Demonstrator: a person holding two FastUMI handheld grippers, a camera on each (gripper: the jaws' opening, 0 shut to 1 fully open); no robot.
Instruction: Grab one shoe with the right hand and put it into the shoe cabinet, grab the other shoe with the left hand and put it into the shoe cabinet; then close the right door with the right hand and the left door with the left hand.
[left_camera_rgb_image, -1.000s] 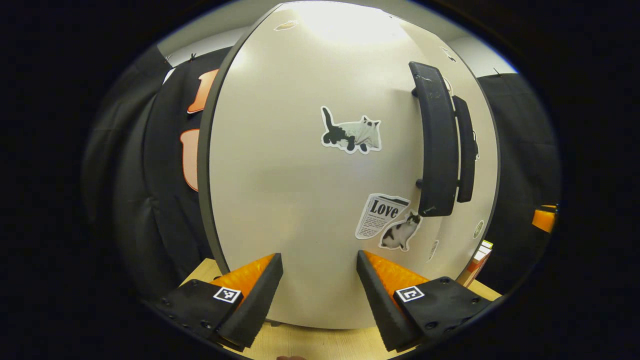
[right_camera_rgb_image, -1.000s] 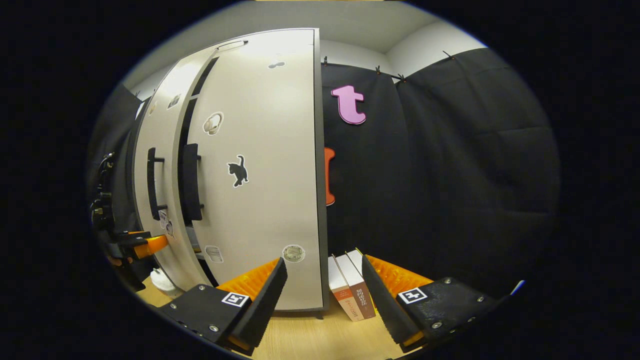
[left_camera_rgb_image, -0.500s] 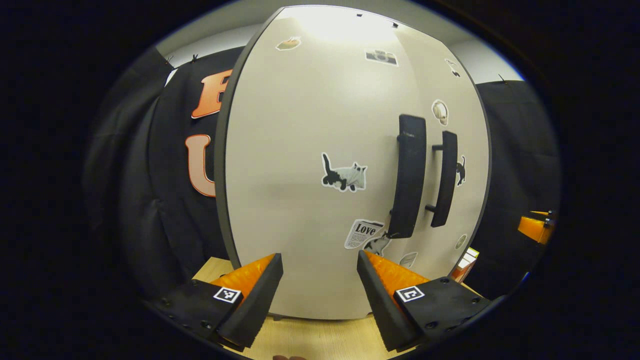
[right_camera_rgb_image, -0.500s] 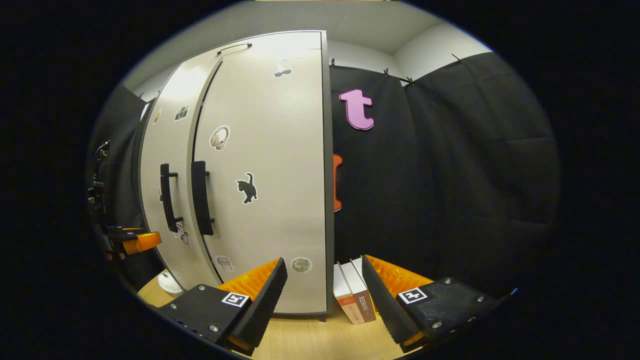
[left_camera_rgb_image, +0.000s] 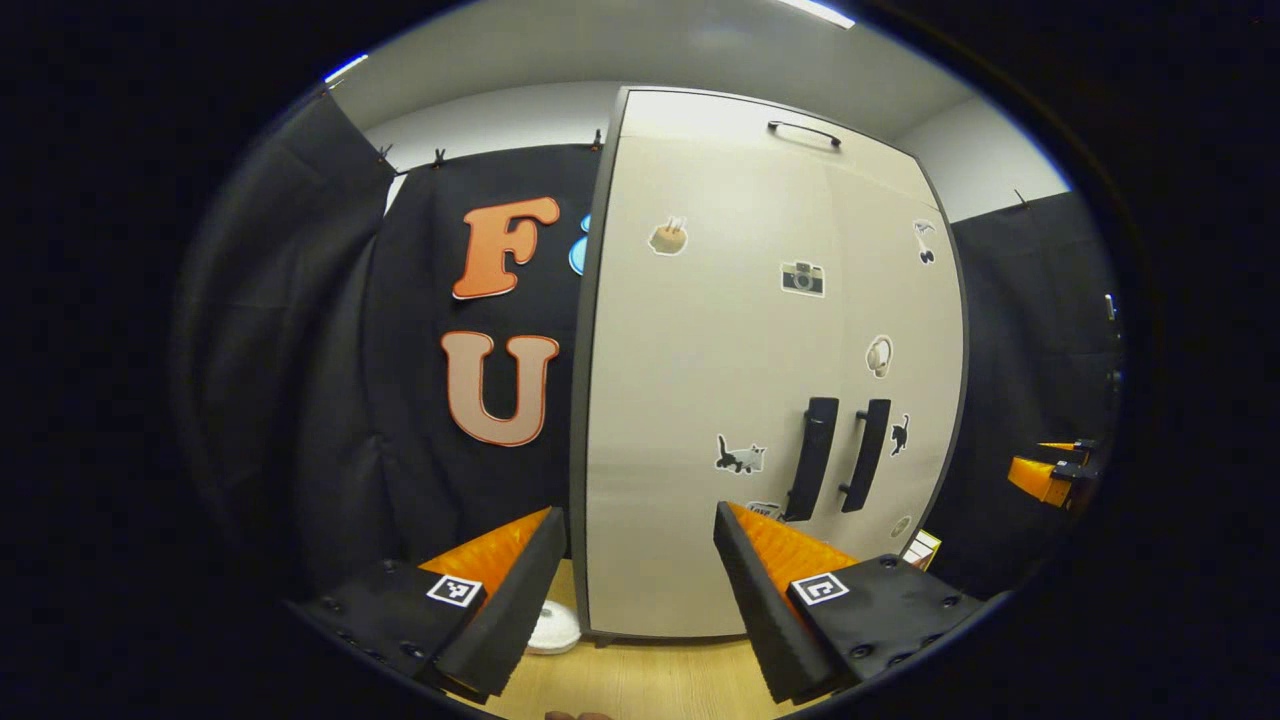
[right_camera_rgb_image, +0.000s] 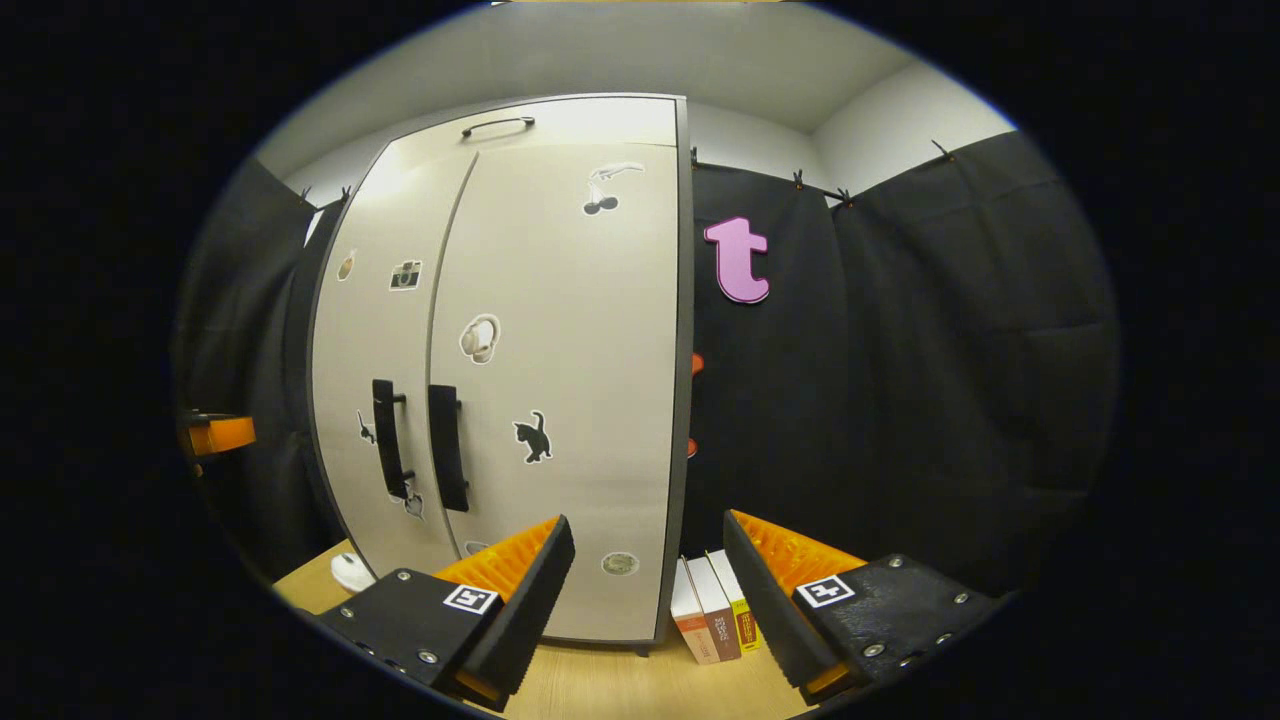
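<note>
Black cloth backs the pale desk (right_camera_rgb_image: 600, 680), and you have pulled both grippers back since a second ago: the shoe cabinet (left_camera_rgb_image: 700, 400) now shows whole, its left door (left_camera_rgb_image: 700, 480) and right door (right_camera_rgb_image: 570, 400) shut flush where a dark gap stood between them. Behind those doors the shoes are hidden, so you cannot tell how they lie. Your left gripper (left_camera_rgb_image: 640, 580) and right gripper (right_camera_rgb_image: 648, 585) hold their jaws apart, gripping nothing; three books (right_camera_rgb_image: 712, 615) stand just beside the cabinet.

Bright overhead light, fisheye-bent edges
</note>
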